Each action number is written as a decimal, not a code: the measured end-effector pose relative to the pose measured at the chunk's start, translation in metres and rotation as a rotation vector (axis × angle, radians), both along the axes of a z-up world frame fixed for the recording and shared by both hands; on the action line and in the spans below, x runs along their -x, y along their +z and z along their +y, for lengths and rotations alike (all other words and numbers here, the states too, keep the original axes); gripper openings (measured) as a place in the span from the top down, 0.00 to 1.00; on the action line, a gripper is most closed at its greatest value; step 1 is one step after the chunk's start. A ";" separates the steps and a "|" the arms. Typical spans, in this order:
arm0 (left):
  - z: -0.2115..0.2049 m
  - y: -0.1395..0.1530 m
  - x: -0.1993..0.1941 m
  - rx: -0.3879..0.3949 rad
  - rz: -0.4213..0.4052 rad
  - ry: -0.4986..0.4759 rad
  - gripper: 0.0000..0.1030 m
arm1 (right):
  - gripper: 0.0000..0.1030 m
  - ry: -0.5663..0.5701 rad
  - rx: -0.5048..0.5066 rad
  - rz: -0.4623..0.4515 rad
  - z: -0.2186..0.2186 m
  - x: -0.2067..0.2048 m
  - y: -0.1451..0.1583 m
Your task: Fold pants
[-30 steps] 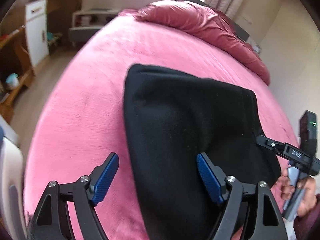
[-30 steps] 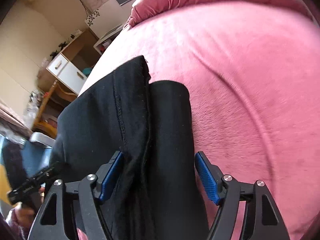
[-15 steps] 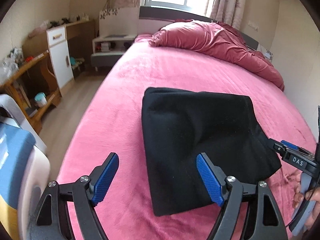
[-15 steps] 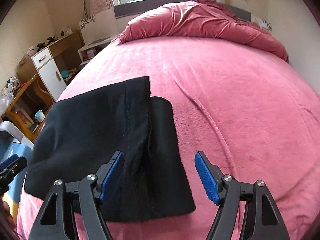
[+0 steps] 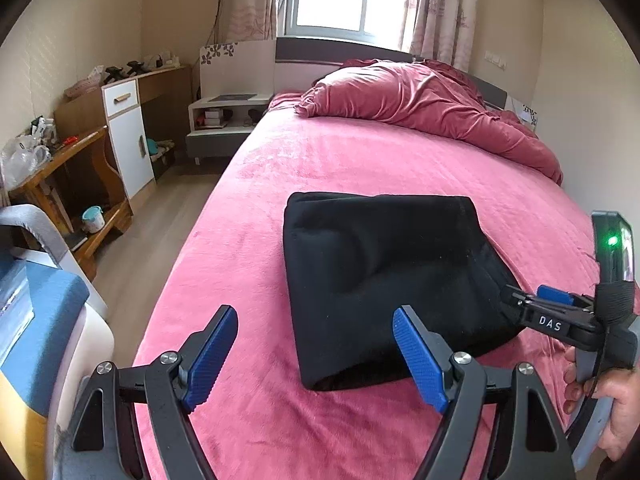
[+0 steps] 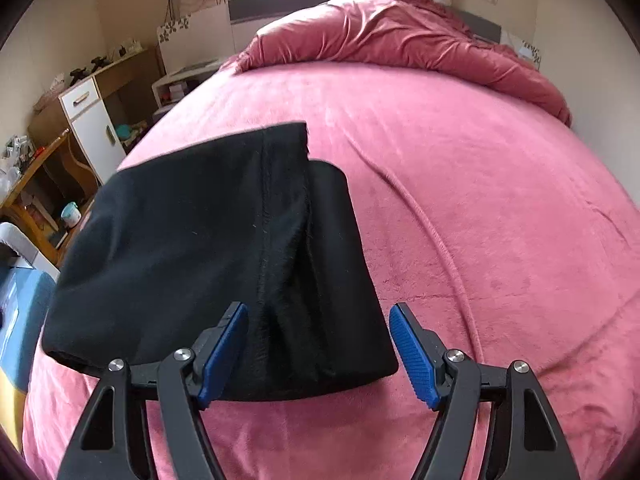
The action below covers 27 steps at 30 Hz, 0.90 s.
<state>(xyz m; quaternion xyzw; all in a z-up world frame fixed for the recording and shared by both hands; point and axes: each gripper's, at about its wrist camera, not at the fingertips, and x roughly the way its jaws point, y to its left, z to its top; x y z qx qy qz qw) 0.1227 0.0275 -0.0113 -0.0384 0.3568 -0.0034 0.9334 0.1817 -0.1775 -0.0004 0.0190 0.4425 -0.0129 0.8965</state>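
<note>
Pants (image 5: pixel 384 280), black, are seen folded into a compact squarish bundle lying flat on the pink bed cover (image 5: pixel 360 160), near the foot edge and toward the left side of the bed. A seam and an overlapping layer are visible along the bundle's right part in the right wrist view (image 6: pixel 224 248). Left gripper (image 5: pixel 316 356) is held above the cover with jaws spread wide, nothing between them; the bundle's near-left corner is seen just beyond its right finger. Right gripper (image 6: pixel 318 354) is held over the bundle's near edge, jaws spread, fabric not pinched. Right gripper is also seen at the right edge of the left wrist view (image 5: pixel 560 316), held by a hand (image 5: pixel 608 408). A crumpled red duvet (image 5: pixel 420 100) is piled at the headboard end. A white cabinet (image 5: pixel 128 136) stands by the left wall.
</note>
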 end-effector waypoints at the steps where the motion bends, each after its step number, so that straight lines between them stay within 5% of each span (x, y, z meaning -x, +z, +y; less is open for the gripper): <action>1: 0.000 0.001 0.003 0.001 -0.002 0.003 0.21 | 0.29 -0.002 0.000 -0.010 0.002 0.003 0.003; 27: -0.007 0.003 0.082 -0.058 -0.022 0.069 0.21 | 0.26 -0.046 0.073 -0.115 0.053 0.121 0.030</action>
